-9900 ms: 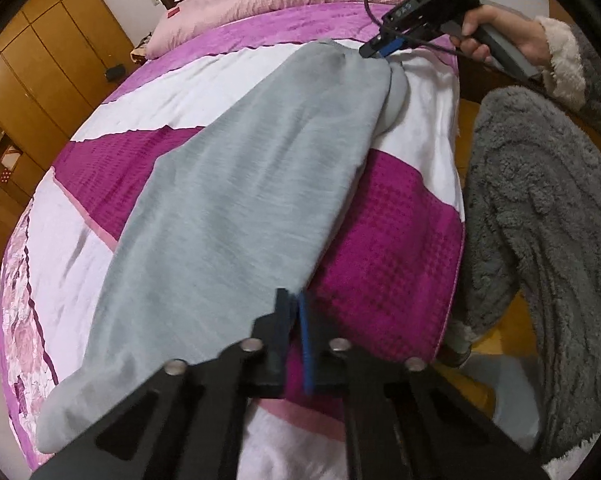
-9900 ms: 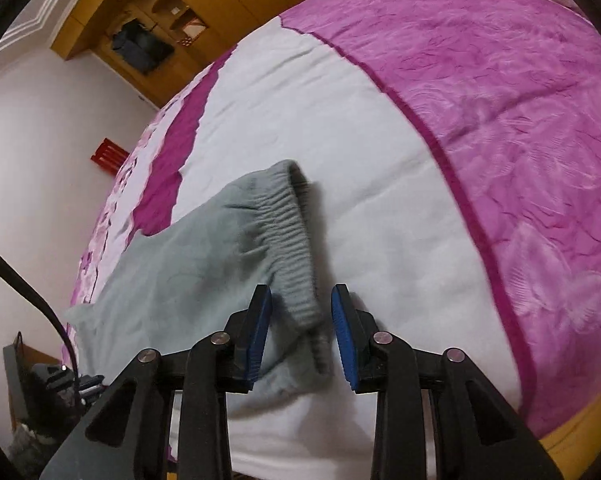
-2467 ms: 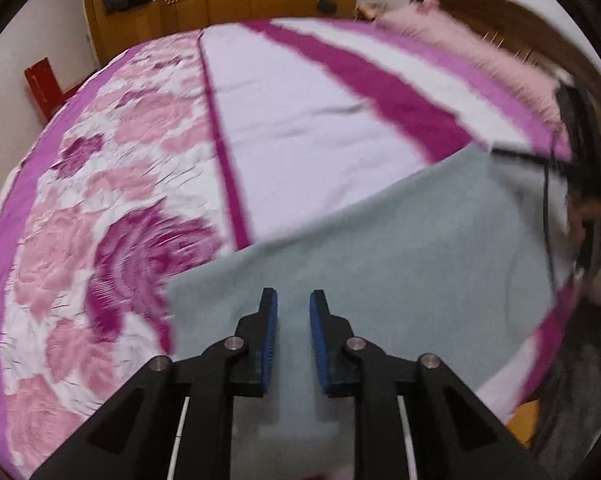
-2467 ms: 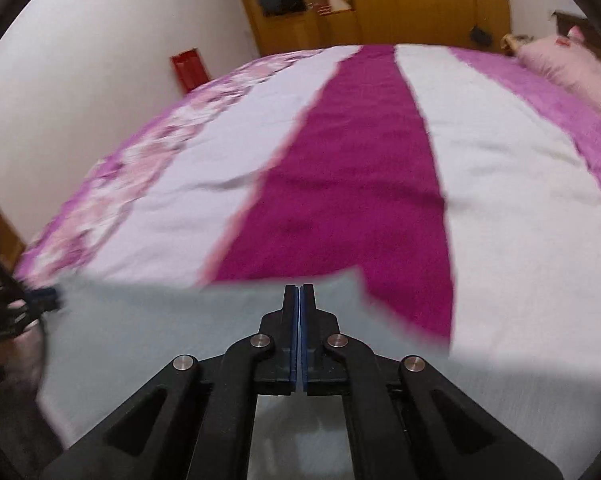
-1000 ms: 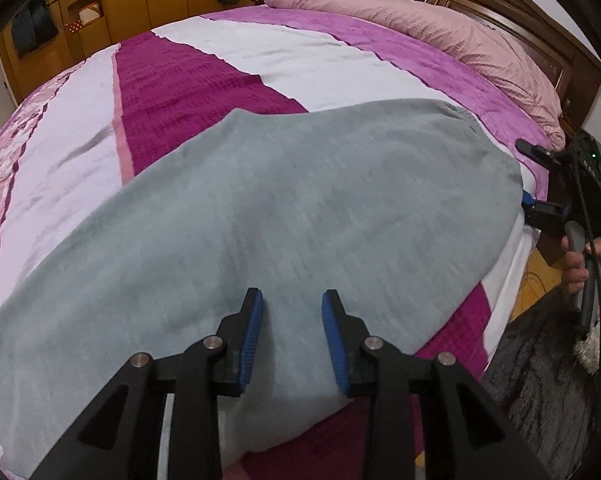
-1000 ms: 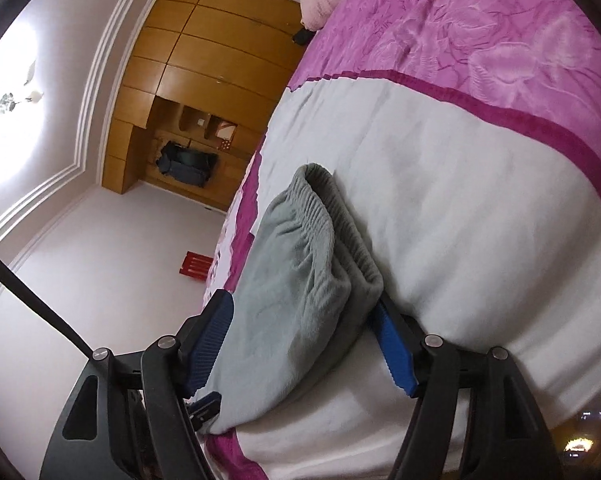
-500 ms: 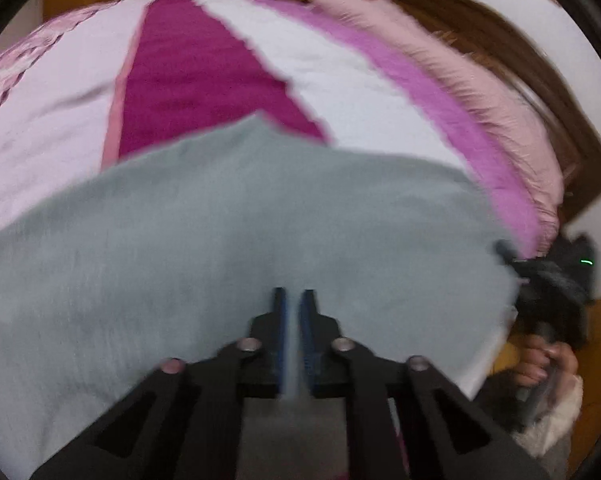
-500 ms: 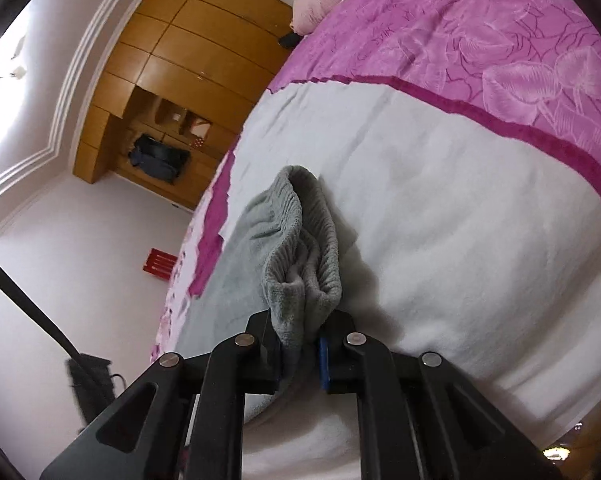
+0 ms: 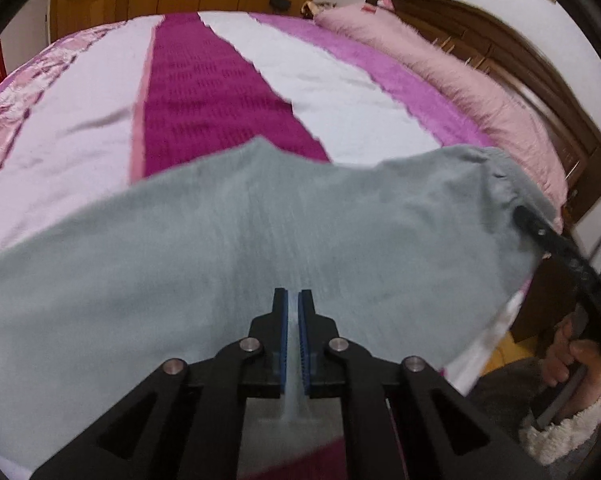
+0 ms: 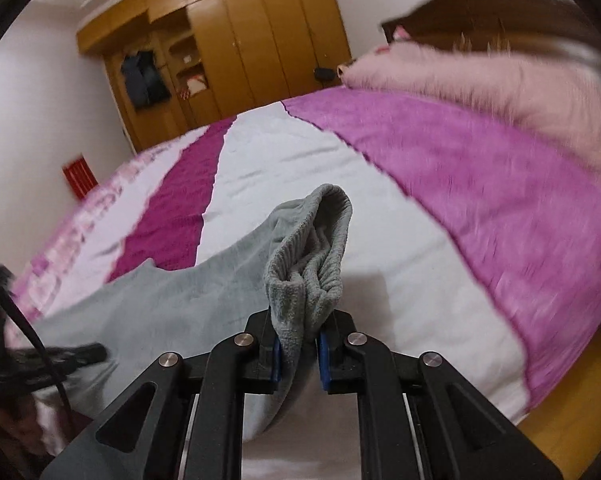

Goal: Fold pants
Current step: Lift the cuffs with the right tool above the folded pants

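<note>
Now both grippers are closed on the grey sweatpants (image 9: 236, 240), which lie across the near side of the bed (image 9: 340, 100), on its striped bedspread; the left gripper (image 9: 293, 336) pinches a thin bit of the near edge between its blue pads, and the right gripper (image 10: 298, 354) clamps the bunched elastic waistband (image 10: 312, 248) at the right end, raised off the white stripe.

Several things could go wrong from here; the left hold is on so little cloth that a pull could slide it out, and then this edge would drop and the fold would be crooked; the waistband is thick and gathered, so I think only some layers may be really caught, and the loose ones could sag open; if the two hands travel at unequal pace the cloth between them may twist or drag wrinkles; the far trouser leg could stay behind on the bedspread and pull the fold askew; the pink pillow (image 10: 480, 80) is well apart and seems no obstacle.
</note>
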`<action>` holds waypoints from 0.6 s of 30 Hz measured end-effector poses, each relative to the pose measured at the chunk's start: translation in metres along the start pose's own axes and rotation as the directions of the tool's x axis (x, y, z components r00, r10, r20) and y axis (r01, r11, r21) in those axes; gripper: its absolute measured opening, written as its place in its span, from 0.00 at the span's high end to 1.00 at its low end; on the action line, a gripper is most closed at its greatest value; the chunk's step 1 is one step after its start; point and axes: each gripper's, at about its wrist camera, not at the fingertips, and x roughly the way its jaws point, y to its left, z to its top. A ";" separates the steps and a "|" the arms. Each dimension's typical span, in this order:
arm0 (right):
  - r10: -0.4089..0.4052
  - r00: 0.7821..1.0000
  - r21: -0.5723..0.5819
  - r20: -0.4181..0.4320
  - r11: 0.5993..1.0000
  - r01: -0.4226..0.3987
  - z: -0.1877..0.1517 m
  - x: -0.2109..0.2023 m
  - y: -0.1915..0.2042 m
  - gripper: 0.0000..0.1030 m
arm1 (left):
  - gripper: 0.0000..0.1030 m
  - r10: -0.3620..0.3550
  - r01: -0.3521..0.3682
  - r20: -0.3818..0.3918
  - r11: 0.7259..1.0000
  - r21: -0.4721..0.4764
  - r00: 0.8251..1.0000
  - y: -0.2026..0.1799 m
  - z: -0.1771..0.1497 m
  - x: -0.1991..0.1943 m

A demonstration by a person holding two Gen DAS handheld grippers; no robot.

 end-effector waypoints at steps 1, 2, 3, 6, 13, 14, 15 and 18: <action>-0.017 1.000 -0.033 0.008 0.999 0.017 0.007 -0.003 0.011 0.88 | 0.91 -0.004 0.004 0.019 1.000 0.000 1.000 0.006 0.003 -0.015; -0.030 0.999 -0.070 0.020 0.997 0.031 0.015 -0.009 0.024 0.88 | 0.88 -0.004 0.004 0.025 1.000 0.001 1.000 0.011 0.005 -0.024; -0.033 0.999 -0.092 0.028 0.995 0.036 0.019 -0.013 0.034 0.88 | 0.82 -0.004 0.003 0.031 1.000 0.003 1.000 0.017 0.006 -0.033; -0.037 0.997 -0.166 0.062 0.985 0.047 0.037 -0.028 0.070 0.88 | 0.79 0.020 -0.021 0.075 1.000 0.002 0.997 0.041 0.013 -0.064; -0.011 0.994 -0.334 0.112 0.941 0.048 0.052 -0.051 0.173 0.88 | 0.69 0.045 -0.043 0.120 0.999 -0.026 0.992 0.108 0.005 -0.107; 0.000 0.994 -0.348 0.111 0.937 0.039 0.052 -0.052 0.185 0.88 | 0.68 0.045 -0.041 0.120 0.999 -0.035 0.992 0.115 0.003 -0.110; 0.011 0.994 -0.368 0.113 0.929 0.032 0.052 -0.054 0.201 0.88 | 0.68 0.040 -0.035 0.119 0.998 -0.049 0.992 0.123 0.000 -0.113; 0.039 0.993 -0.432 0.111 0.902 0.013 0.044 -0.057 0.247 0.88 | 0.68 -0.009 0.021 0.112 0.995 -0.101 0.994 0.144 -0.010 -0.121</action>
